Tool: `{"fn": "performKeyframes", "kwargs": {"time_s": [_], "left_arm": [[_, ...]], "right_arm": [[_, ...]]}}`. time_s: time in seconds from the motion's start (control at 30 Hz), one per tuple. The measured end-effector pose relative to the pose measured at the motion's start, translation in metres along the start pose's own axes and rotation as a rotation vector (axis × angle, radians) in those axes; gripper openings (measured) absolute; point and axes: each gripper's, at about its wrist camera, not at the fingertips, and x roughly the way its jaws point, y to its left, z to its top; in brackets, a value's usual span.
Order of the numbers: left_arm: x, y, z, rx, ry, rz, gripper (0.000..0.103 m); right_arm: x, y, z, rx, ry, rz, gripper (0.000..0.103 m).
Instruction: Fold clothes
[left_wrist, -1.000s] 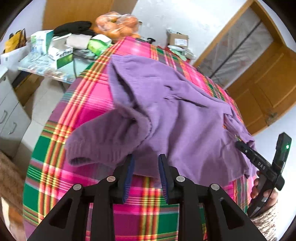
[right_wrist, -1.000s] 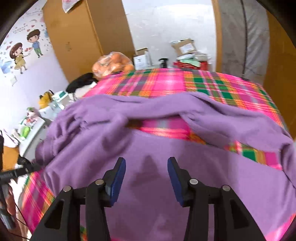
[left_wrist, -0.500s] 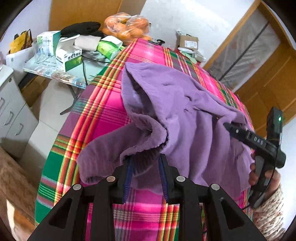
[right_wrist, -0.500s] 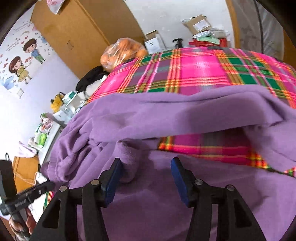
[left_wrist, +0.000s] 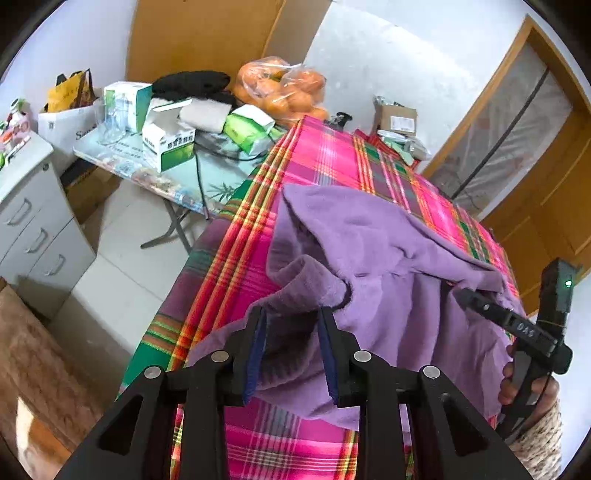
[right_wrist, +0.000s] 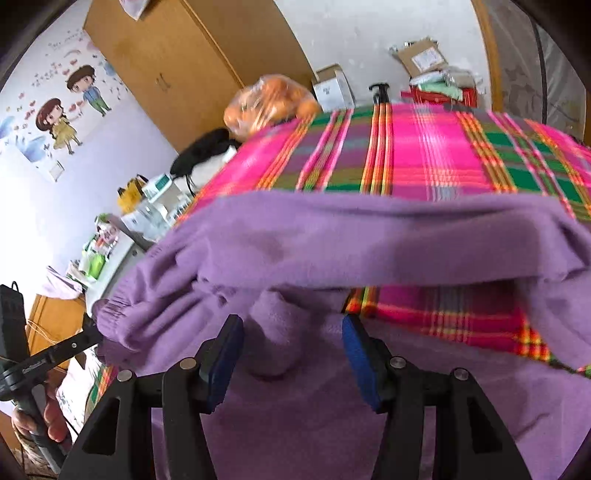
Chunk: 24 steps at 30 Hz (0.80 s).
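While the purple garment (left_wrist: 399, 266) lay rumpled across the plaid-covered table (left_wrist: 325, 158), both hand-held tools were working at its near edge. The left gripper (left_wrist: 290, 350) had its fingers (left_wrist: 255, 350) partly apart, with a thick roll of the fabric's hem draped between and over them; whether they had pinched it could not be told. The right gripper (right_wrist: 291, 354) stood wider open, its fingers (right_wrist: 225, 354) on either side of a small raised bunch of cloth, not closed on it. In the right wrist view one long purple band, seemingly a sleeve, lay crosswise beyond a strip of bare plaid. The material appeared to be a soft, thick fleece or knit: light, limp, unlikely to slip, and prone to sag and bunch rather than hold a crease. In my judgement it should be taken at a hem, cuff or seam, where the doubled cloth gives the fingers more to bite, and at two points spread well apart, so the panel hangs flat.
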Motion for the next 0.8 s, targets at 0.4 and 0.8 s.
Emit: {"fn": "performKeyframes", "kwargs": {"time_s": [0.4, 0.8], "left_arm": [[0.011, 0.004, -0.003, -0.014, 0.031, 0.011, 0.03], [0.005, -0.005, -0.012, -0.015, 0.055, -0.003, 0.03]], "right_arm": [[-0.014, -0.015, -0.018, 0.098, -0.05, 0.055, 0.008], [-0.099, -0.032, -0.049, 0.14, -0.179, 0.058, 0.008]]}}
